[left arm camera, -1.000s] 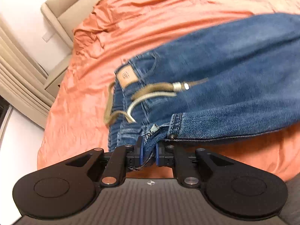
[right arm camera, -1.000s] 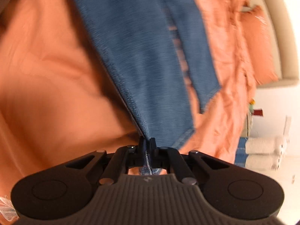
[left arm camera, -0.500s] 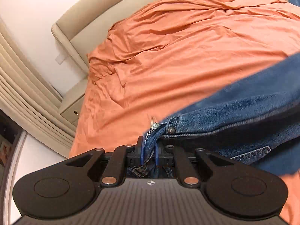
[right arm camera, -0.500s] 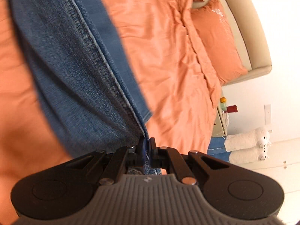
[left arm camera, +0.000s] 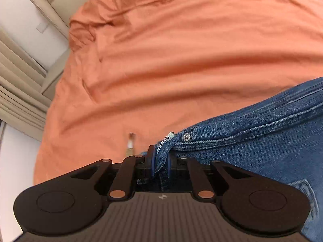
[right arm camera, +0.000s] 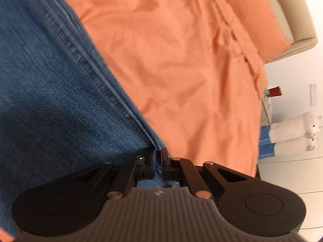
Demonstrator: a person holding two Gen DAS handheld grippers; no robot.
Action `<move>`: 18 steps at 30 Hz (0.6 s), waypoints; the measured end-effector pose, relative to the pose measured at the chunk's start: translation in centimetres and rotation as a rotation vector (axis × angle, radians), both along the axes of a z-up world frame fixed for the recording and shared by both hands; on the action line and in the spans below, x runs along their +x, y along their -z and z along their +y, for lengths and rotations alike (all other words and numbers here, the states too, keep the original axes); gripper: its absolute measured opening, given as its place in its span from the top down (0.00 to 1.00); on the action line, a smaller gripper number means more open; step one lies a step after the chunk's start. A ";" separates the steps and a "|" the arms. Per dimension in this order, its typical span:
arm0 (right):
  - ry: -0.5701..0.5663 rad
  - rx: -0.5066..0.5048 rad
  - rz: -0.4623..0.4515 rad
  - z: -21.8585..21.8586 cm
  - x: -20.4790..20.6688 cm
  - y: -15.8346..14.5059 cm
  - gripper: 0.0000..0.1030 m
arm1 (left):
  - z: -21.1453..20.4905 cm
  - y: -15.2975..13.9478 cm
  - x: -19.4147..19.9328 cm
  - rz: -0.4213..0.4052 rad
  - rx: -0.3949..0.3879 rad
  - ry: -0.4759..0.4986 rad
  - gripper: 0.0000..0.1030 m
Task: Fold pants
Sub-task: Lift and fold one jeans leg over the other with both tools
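Carrying the jeans (left arm camera: 262, 141) over the orange bed (left arm camera: 181, 50) w/ both tongs clamped on denim: left tongs (left arm camera: 160, 159) pinch the waistband corner next to the rivet, right tongs (right arm camera: 158, 160) are nipped tight on a seam edge of a leg. Fabric runs taut away from each pair, so the pants hang between the two hands, above the sheet rather than flat on it.

To do this bit well, imo: keep both grips firm, esp. the left one, since it bites a thick bunched hem & could slip. Keep the two hands level w/ each other so the cloth stays stretched, no sag or twist. Lower onto the bare middle of the bed, let the far hanging part touch first, then lay the rest down smooth. Release only once the denim lies flat.

A drawstring tip (left arm camera: 130, 141) dangles by the left tongs; watch it doesn't get trapped under the fold.
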State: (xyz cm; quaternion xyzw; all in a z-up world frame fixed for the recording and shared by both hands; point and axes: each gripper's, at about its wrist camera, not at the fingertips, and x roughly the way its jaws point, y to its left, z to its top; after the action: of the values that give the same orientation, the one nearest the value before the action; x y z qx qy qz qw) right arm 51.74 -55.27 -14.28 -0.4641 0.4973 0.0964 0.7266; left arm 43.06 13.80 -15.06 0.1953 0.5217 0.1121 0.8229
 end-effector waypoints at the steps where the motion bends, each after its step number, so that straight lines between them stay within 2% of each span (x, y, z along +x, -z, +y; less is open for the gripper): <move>1: 0.004 0.001 0.007 0.0 0.1 0.8 1.00 | 0.1 0.6 0.2 0.006 0.000 -0.001 0.88; 5: 0.009 0.007 -0.001 0.3 -0.1 2.5 1.00 | 0.0 1.6 0.5 0.009 0.008 0.003 0.88; 8: 0.022 0.016 -0.029 0.1 -0.5 2.0 1.00 | 0.0 0.4 -1.1 -0.047 0.009 0.013 0.88; 14: -0.026 0.007 -0.155 -0.7 -5.0 -3.2 1.00 | -0.4 -6.2 -6.6 -0.220 -0.030 0.004 0.89; 16: -0.021 0.014 -0.165 -0.9 -5.6 -5.2 1.00 | 0.1 -7.9 -6.8 -0.236 -0.044 0.004 0.88; 18: 0.000 0.035 -0.173 -1.0 -5.3 -6.5 1.00 | 0.6 -8.4 -5.7 -0.216 -0.070 -0.005 0.88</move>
State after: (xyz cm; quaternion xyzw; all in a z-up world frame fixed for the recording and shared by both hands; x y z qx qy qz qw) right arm 46.40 -56.31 -7.79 -0.4577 0.4311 0.0647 0.7749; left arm 37.37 14.37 -6.69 0.1520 0.4342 0.1160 0.8803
